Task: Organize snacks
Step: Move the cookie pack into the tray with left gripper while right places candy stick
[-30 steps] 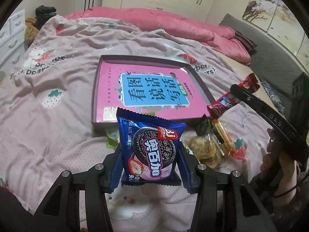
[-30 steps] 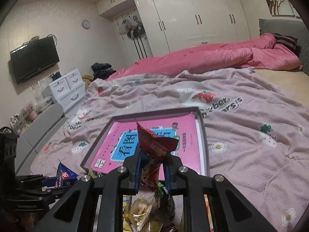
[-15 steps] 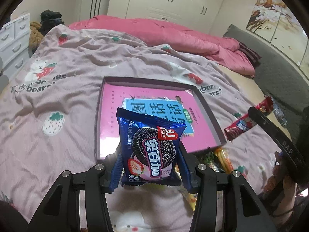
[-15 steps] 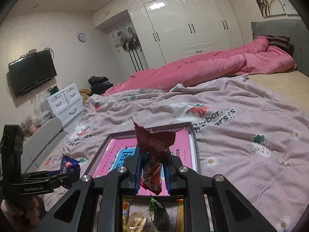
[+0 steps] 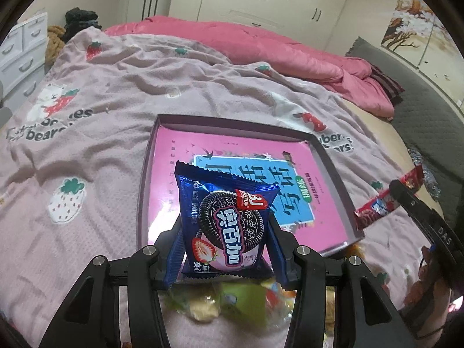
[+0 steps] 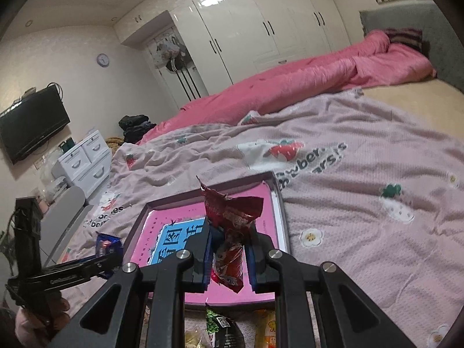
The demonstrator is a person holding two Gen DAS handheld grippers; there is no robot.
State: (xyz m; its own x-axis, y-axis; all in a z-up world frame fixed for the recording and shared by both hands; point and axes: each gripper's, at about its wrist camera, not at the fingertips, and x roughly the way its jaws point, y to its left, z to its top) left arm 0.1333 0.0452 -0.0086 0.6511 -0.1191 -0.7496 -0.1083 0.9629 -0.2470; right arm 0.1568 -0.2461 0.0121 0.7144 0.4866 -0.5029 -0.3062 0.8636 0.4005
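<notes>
My left gripper (image 5: 224,249) is pinching a blue cookie packet (image 5: 226,220) upright between its pads, holding it above the near edge of the shallow purple tray (image 5: 232,121) lying on the bed (image 5: 87,145). A pink book (image 5: 179,156) is filling the tray's floor. Loose snacks (image 5: 220,301) are lying on the bedspread just below my gripper. To the right, my right gripper (image 6: 229,258) is squeezing a crumpled red wrapper (image 6: 232,226), pads pressed tight on it, over the tray's near right part.
</notes>
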